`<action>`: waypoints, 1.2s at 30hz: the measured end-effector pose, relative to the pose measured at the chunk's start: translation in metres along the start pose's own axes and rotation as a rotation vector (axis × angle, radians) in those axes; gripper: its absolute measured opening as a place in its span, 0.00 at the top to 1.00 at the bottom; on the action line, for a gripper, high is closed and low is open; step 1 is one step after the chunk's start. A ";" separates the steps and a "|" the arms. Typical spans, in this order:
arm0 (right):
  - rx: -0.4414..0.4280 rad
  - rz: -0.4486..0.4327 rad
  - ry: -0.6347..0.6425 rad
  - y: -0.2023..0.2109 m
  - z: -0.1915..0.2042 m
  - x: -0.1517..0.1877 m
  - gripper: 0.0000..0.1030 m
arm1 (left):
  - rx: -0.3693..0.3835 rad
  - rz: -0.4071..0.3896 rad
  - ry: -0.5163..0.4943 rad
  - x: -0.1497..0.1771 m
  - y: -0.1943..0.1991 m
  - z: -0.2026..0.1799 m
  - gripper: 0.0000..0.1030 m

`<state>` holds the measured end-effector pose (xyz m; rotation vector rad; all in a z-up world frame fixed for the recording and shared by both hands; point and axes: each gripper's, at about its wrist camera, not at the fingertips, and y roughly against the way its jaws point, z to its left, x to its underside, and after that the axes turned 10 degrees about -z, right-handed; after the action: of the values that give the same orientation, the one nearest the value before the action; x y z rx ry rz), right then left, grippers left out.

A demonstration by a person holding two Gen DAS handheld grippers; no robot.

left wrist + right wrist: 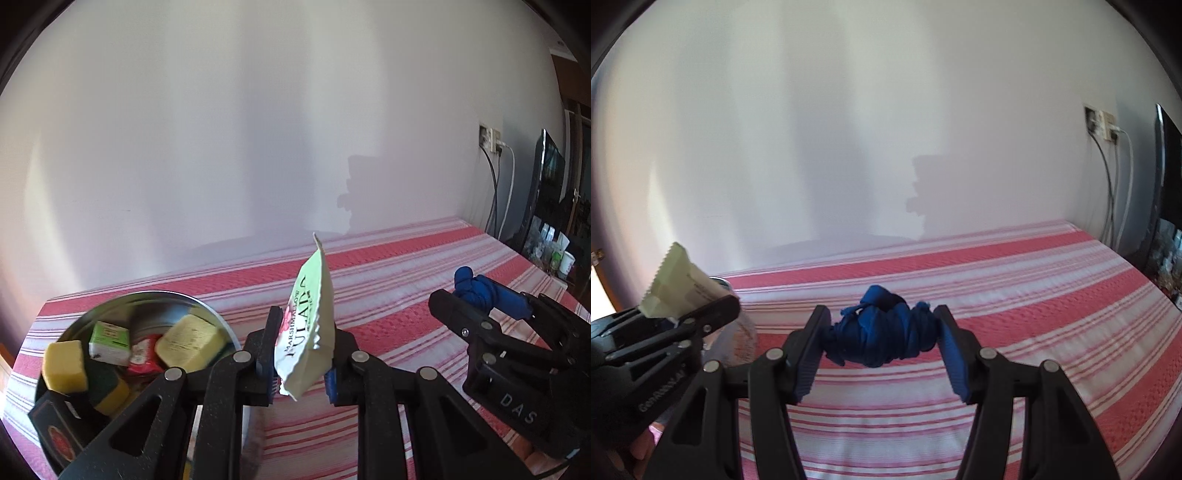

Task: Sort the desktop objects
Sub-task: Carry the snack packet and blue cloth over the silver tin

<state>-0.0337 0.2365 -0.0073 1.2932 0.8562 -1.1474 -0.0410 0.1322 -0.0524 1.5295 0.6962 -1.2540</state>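
My left gripper (303, 354) is clamped on a green-and-white marshmallow packet (310, 321), pinched low on its body so the sachet stands up tilted between the pads, clear of the striped tabletop (388, 280); my right gripper (882, 332) is clamped on a knotted blue cloth bundle (882, 332), squeezed end to end and also held above the cloth. The metal bowl (122, 301) sits just to the left of my left gripper, already crowded with yellow sponges (64, 365), a small green-and-white box (109, 341), a red wrapper (142, 356) and a dark box (55, 435) leaning over its near rim.

The packet is thin and slick; I judge it could twist or slide out of the pads if I swing it fast; dropped onto that heap, it may bounce off a sponge and land outside the bowl. The bundle is soft; a loose end could unravel or sag free of my grip. My two grippers are near each other; crossing towards the bowl together risks a knock, or nudging the dark box off the rim.
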 end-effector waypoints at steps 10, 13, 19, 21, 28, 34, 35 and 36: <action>-0.107 -0.034 0.047 -0.006 0.060 -0.017 0.43 | -0.119 -0.034 0.059 -0.006 0.012 0.064 0.80; -0.151 -0.037 0.050 -0.012 0.078 -0.019 0.43 | -0.159 -0.032 0.077 -0.006 0.013 0.082 0.80; -0.245 -0.038 0.068 -0.023 0.114 -0.026 0.43 | -0.247 -0.037 0.099 -0.003 0.018 0.122 0.79; -0.272 -0.038 0.074 -0.026 0.123 -0.028 0.43 | -0.281 -0.034 0.114 -0.002 0.019 0.134 0.79; -0.339 -0.037 0.073 -0.042 0.150 -0.037 0.43 | -0.369 -0.014 0.174 0.004 0.026 0.170 0.79; -0.364 0.009 0.049 -0.056 0.175 -0.039 0.43 | -0.431 0.037 0.233 0.008 0.022 0.192 0.79; -0.363 0.021 0.050 -0.060 0.178 -0.040 0.43 | -0.441 0.050 0.240 0.010 0.020 0.196 0.79; -0.365 0.036 0.050 -0.066 0.181 -0.041 0.43 | -0.448 0.058 0.243 0.011 0.018 0.198 0.79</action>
<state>-0.1295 0.0702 0.0371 1.0342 1.0222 -0.8836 -0.0950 -0.0592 -0.0503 1.3231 1.0073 -0.8034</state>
